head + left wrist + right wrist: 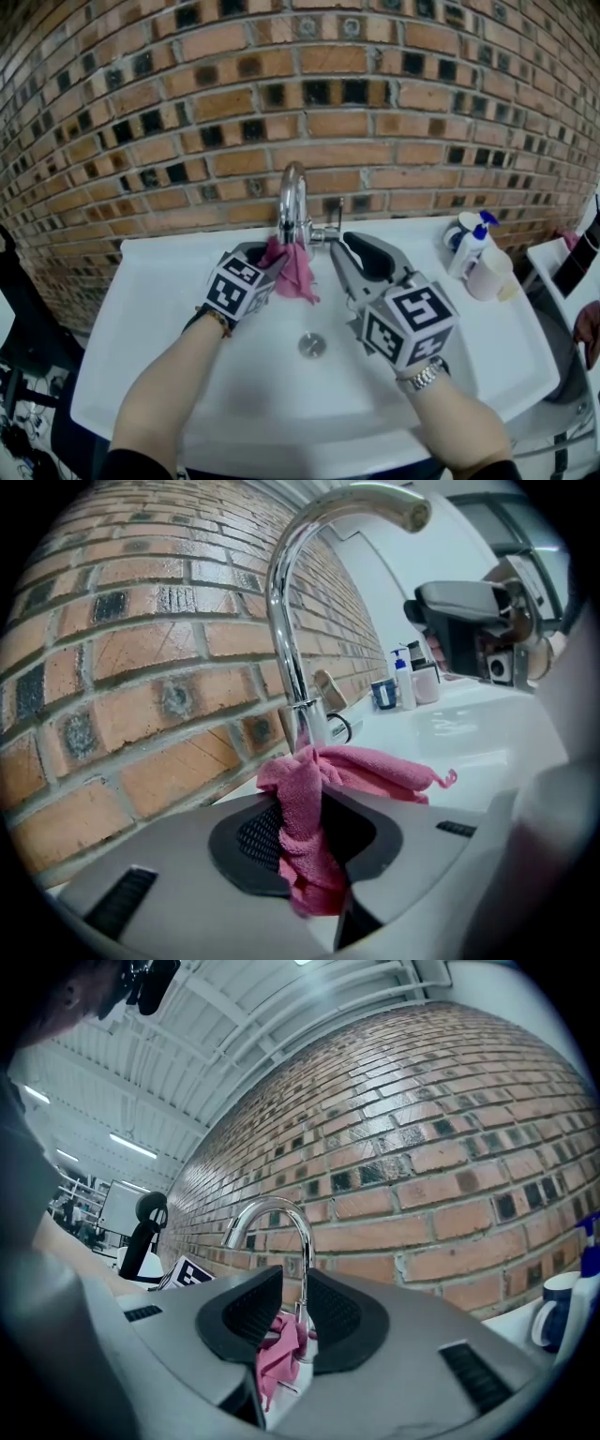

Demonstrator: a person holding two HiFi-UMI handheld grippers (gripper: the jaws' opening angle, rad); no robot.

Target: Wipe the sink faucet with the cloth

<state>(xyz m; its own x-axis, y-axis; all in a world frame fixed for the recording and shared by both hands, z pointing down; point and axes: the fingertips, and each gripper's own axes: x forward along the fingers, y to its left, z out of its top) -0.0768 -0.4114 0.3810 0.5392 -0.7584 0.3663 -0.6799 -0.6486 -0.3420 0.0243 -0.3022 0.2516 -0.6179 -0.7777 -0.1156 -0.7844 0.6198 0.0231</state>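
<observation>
Our left gripper (270, 255) pinches the cloth (300, 274) tight and holds it against the faucet (292, 192) base, ready to rub the chrome. Right of the faucet, our right gripper (345, 246) hovers with jaws narrowly apart, seemingly empty, clear of the wiping.

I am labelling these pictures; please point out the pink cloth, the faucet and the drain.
pink cloth (305, 855), left gripper view, the bunched middle.
faucet (284, 649), left gripper view, its upright pipe.
drain (312, 345), head view, its metal centre.
</observation>
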